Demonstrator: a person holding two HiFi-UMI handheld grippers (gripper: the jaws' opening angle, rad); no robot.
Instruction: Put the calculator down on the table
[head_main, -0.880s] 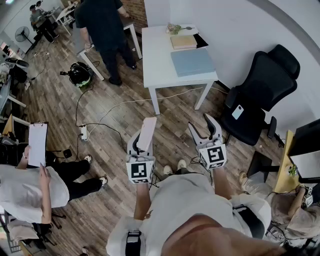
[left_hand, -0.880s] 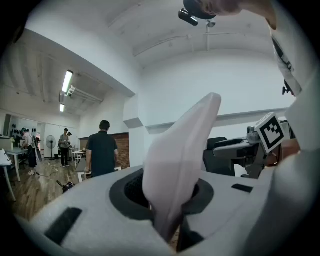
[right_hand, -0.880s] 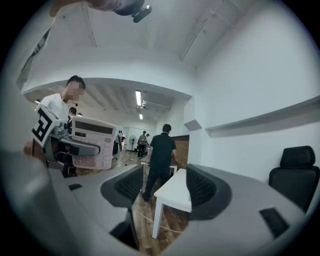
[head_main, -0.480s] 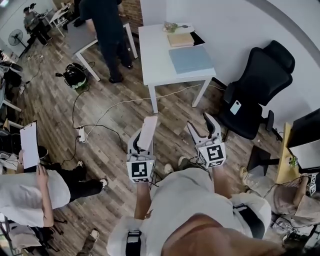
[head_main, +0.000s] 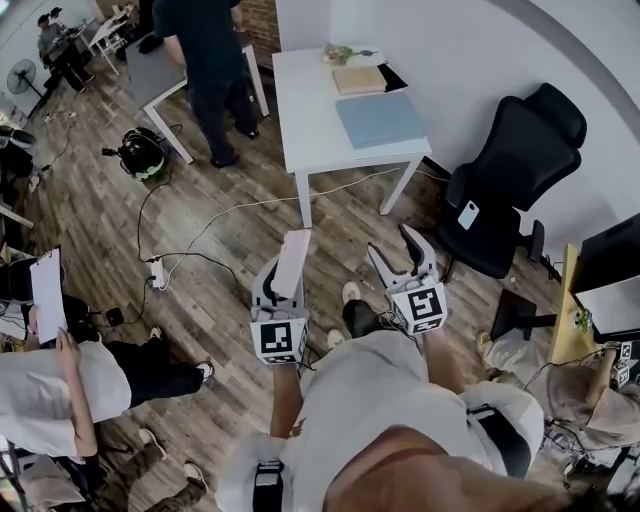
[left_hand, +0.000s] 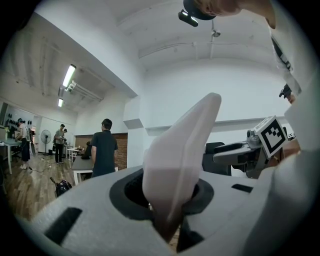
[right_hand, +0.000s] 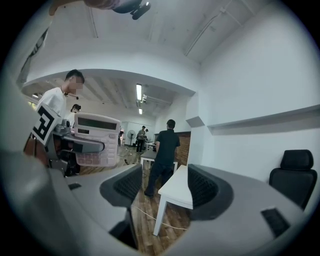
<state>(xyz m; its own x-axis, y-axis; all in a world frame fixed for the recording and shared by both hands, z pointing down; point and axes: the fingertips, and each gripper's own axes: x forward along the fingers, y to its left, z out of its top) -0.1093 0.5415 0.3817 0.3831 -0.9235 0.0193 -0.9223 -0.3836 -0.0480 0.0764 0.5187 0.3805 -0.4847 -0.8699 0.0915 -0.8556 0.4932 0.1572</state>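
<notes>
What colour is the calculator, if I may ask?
Pale pinkish-white calculator, clearest in the right gripper view.

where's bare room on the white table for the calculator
The white table's left half is bare, from its left edge across to the blue pad and tan book. The right half, where those lie, is crowded.

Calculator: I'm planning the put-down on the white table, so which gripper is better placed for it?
Left. The left gripper clamps the calculator between its jaws, while the right gripper is open and empty. The white table lies ahead of both, not yet beneath either.
</notes>
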